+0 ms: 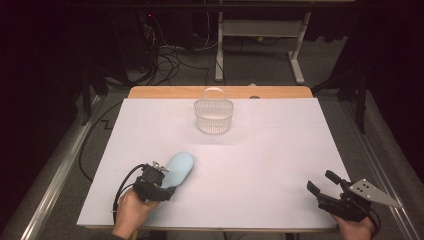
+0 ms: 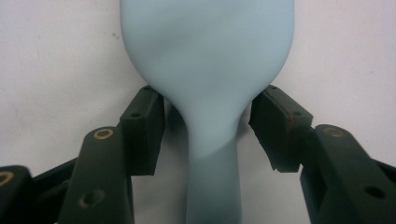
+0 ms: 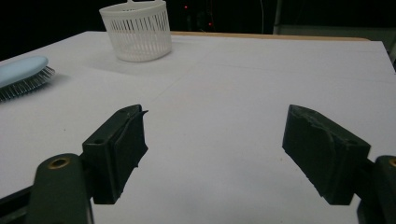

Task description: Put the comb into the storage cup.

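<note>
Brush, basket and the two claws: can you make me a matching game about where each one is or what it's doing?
Things:
1. hairbrush
2. basket
3. left claw
4. right claw

Places or states:
A. white, at the far middle of the table
B. open over bare table
C. pale blue, lying bristles down, near left
D. jaws either side of a handle

Pairs: 1-C, 2-A, 3-D, 4-B

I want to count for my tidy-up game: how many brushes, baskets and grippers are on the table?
Blue hairbrush: 1
White basket: 1
Grippers: 2, the left gripper and the right gripper
Total: 4
</note>
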Demonstrator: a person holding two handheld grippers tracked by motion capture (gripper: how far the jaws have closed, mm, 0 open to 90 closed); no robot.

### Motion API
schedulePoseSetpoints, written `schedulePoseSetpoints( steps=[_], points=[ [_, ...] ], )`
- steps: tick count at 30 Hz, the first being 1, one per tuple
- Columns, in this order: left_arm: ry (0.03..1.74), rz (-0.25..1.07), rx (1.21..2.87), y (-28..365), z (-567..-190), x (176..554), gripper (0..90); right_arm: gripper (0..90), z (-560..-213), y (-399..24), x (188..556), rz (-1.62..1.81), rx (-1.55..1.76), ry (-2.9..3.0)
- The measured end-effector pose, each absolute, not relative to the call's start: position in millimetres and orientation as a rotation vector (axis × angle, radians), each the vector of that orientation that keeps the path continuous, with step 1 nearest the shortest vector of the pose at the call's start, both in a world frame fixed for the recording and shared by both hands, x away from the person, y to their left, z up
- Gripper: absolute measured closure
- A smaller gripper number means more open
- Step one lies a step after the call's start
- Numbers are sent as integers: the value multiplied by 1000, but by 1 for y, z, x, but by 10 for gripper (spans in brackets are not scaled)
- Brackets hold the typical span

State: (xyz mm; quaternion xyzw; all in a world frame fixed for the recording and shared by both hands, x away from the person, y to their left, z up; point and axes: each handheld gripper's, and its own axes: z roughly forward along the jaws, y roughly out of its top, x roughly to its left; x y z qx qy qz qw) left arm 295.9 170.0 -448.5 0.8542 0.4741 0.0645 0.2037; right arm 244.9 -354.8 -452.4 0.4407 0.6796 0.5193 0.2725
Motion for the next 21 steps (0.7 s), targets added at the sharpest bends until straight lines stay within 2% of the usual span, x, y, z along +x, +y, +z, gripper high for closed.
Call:
schedulePoseSetpoints(
  steps=[4,18,21],
  points=[
    [1325,185,2396,169,-450,296,492,218,-452,-355,245,1397,1186,1826],
    [1337,198,2408,167,-449,297,524,221,-452,-356,246,1399,1173,1825],
    [1336,204,2411,166,-449,297,558,221,-452,-355,245,1397,1169,1830]
  ],
)
